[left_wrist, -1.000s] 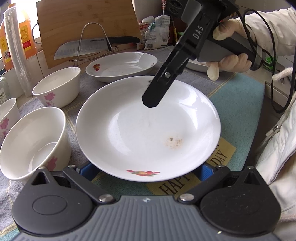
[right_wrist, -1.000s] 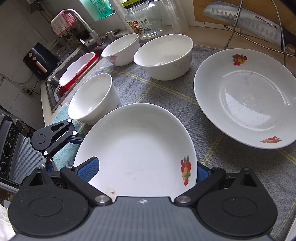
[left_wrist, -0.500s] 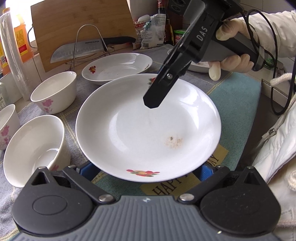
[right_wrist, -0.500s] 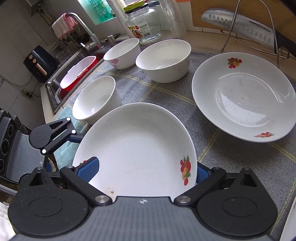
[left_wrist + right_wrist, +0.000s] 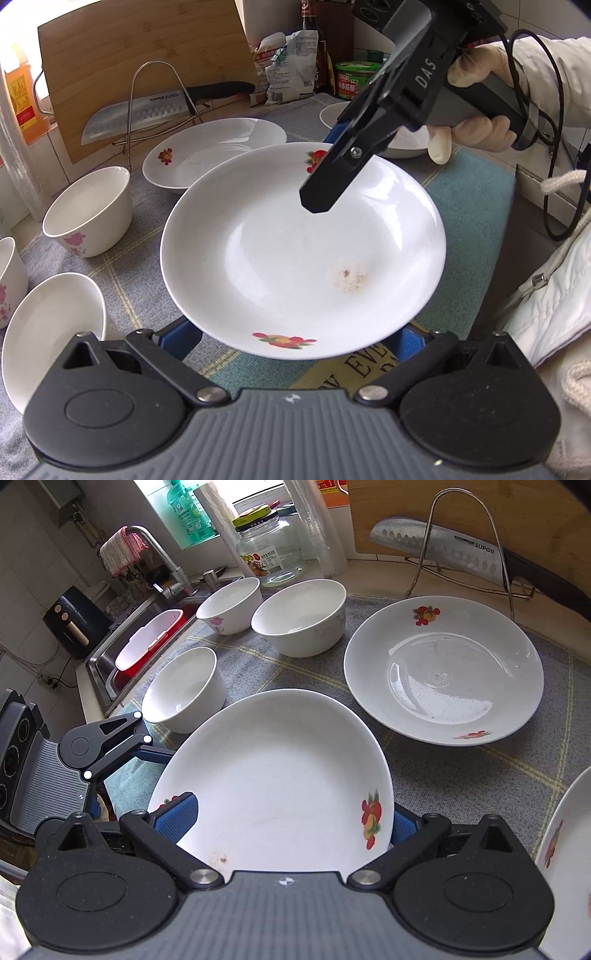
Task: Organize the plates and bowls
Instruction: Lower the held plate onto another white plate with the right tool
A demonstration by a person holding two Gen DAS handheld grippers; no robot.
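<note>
I've lifted the plate (image 5: 303, 254) — both grippers' fingers (image 5: 175, 814) pinching its rim — toward the back-edge plate (image 5: 443, 672) for stacking.

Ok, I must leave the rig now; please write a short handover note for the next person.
Right gripper: one finger above and one below the rim of the fruit-print plate, gripping it above the grey mat.
Left gripper: fingers under the opposite rim; grip cannot be confirmed.
On the mat: second plate, third plate at the view's edge, three white bowls, all separate.
Done: nothing stacked yet.
Left: probably set the held plate onto the second plate, add the third, nest the bowls.
</note>
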